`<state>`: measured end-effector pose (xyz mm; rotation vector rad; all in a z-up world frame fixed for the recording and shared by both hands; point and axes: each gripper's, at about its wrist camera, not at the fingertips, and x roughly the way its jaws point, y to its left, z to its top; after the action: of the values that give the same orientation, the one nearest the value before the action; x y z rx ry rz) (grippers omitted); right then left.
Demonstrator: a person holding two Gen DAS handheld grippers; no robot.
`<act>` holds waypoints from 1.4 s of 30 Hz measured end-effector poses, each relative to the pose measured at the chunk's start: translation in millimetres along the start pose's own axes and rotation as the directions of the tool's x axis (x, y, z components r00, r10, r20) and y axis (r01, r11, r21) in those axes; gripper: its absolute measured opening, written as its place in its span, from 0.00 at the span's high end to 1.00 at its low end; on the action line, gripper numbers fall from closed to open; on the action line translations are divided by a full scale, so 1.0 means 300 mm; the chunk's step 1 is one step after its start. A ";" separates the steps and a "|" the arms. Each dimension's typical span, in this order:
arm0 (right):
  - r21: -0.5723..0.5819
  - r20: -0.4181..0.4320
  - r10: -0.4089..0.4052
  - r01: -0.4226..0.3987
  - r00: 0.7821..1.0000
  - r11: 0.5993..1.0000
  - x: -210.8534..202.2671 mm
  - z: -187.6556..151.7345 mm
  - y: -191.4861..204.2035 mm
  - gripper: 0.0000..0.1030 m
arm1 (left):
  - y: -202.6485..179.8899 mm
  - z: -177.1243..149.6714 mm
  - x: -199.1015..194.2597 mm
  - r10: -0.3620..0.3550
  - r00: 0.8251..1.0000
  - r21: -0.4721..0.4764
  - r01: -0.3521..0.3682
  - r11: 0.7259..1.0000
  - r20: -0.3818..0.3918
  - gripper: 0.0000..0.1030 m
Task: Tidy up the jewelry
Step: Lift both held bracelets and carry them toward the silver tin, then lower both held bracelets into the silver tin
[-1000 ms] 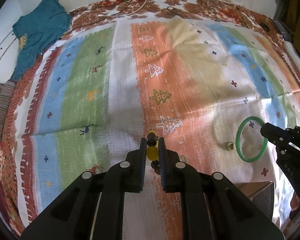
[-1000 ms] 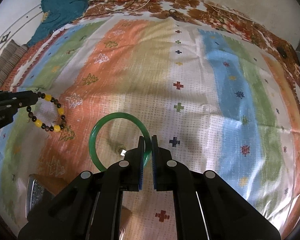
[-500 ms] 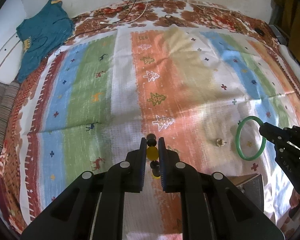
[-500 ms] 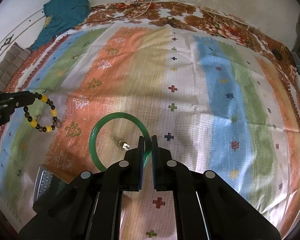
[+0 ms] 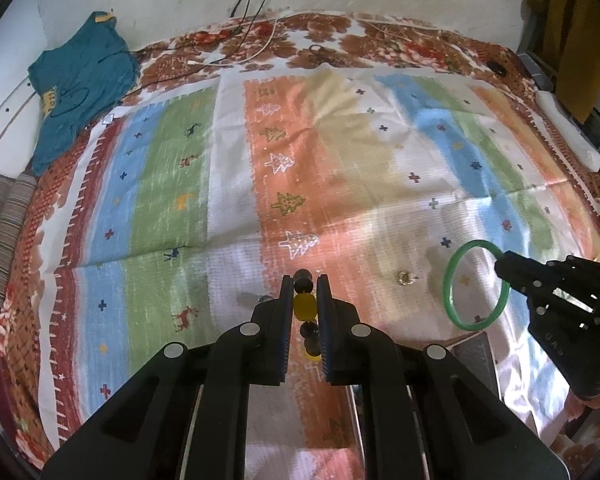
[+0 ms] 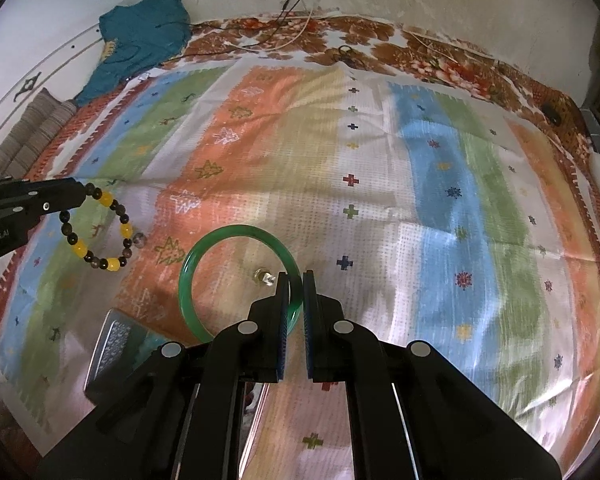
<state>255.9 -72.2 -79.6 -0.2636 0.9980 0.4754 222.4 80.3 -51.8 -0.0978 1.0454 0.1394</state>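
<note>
beaded bracelet clamped in left gripper; green bangle pinched by right gripper; carry yours level, clear of ring.

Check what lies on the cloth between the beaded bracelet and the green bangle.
A small gold ring lies on the striped cloth, between the beaded bracelet and the green bangle, nearer the bangle; the left wrist view shows this best.

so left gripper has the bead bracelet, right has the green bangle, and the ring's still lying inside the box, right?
Not the ring: it lies on the cloth, outside the box, as the right wrist view shows. The left gripper does hold the bead bracelet, the right gripper the green bangle.
</note>
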 end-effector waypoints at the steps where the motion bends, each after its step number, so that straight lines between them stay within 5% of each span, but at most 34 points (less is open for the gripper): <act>1: 0.000 0.001 0.000 0.000 1.000 1.000 -0.004 -0.003 0.003 0.93 | -0.004 -0.004 -0.006 -0.002 1.000 0.002 0.002 1.000 0.003 0.89; 42: -0.017 0.035 0.028 -0.028 0.999 0.999 -0.164 -0.157 0.074 0.93 | -0.168 -0.179 -0.260 -0.096 0.990 0.113 0.084 0.990 0.102 0.89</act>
<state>187.7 -85.7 -62.2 -0.2552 0.9652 0.5121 146.0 17.4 -10.2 -0.0390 0.9378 0.0056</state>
